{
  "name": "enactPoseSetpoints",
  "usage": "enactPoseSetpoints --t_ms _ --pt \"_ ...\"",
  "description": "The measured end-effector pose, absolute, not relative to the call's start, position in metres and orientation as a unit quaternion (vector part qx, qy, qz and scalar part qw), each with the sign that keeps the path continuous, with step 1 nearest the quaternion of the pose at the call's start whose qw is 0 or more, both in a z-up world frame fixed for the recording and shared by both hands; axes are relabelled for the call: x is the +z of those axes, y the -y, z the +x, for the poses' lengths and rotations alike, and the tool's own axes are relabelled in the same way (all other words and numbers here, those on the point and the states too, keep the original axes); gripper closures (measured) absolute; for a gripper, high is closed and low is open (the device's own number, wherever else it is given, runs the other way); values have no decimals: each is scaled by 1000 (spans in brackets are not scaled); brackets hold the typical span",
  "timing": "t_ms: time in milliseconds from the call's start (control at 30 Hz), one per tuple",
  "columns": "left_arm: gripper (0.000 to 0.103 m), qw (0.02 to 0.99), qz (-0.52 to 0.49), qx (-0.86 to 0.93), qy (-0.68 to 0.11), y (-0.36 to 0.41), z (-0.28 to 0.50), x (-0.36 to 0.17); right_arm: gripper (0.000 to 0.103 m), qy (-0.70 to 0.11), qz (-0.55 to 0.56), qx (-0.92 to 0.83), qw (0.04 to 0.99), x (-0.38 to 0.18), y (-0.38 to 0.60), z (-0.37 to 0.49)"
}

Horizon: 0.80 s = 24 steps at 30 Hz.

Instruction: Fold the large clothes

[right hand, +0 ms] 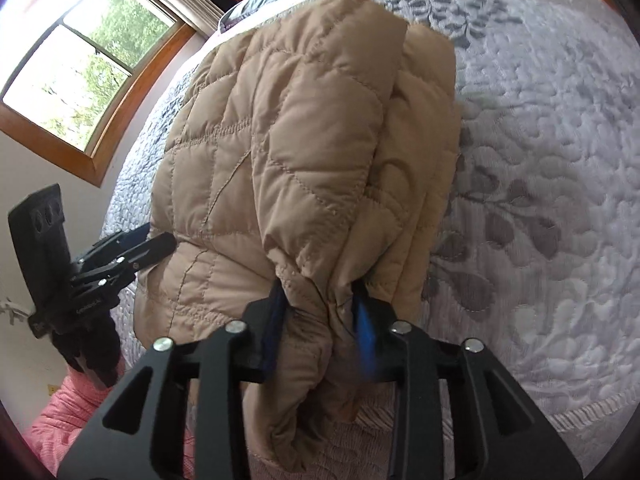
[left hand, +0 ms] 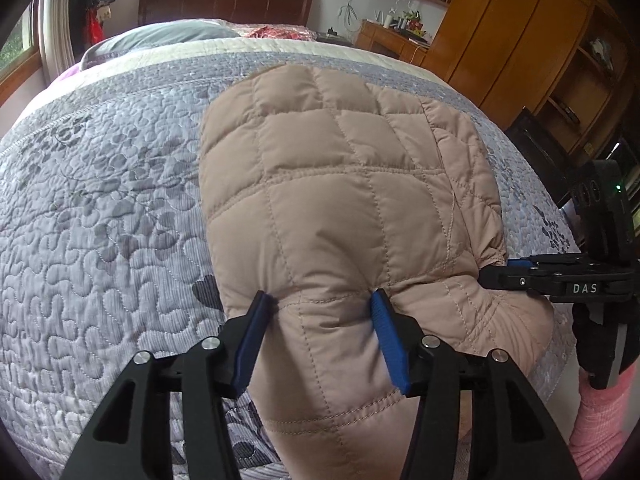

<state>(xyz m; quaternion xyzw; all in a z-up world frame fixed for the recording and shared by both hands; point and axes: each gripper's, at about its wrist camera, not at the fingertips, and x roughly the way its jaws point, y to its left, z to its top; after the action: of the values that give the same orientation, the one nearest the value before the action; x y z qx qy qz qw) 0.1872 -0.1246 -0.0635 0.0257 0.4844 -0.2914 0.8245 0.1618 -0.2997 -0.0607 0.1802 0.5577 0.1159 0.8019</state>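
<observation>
Left tongs (left hand: pixel 320 312) pinching a fat bunch of the jacket (left hand: pixel 344 184) at its near edge, blue pads (left hand: pixel 250 344) digging into the puffy quilting. Right tongs (right hand: pixel 320 312) clamped on a gathered wad of layers at the other near corner, fabric scrunched tight between the pads. So both holding cloth, neither gaping.

Jacket sitting on the bed (left hand: pixel 104 200), already doubled into a thick tan slab, long side running away toward the pillows (left hand: pixel 160 36). Near end hanging over the bed edge a bit.

Two grips spread along the same edge, probably so the whole end lifts evenly and flips over in one go. Puffy stuff springs back, so deep bites make sense. Slippery shell though, could slide out mid-fold.
</observation>
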Motion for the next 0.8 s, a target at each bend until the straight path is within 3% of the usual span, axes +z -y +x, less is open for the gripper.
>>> enactPoseSetpoints --t_ms 67,200,400,800 --pt "50 822 15 -294 -487 117 186 -55 61 -548 160 106 814 -45 297 153" --pt "53 834 10 -292 -468 102 169 -33 60 -514 97 66 850 -8 285 128" --pt "61 838 18 -297 -457 99 136 -22 77 -503 61 113 855 14 251 103" --pt "62 825 30 -289 -485 105 128 -65 89 -554 85 98 822 -46 253 99"
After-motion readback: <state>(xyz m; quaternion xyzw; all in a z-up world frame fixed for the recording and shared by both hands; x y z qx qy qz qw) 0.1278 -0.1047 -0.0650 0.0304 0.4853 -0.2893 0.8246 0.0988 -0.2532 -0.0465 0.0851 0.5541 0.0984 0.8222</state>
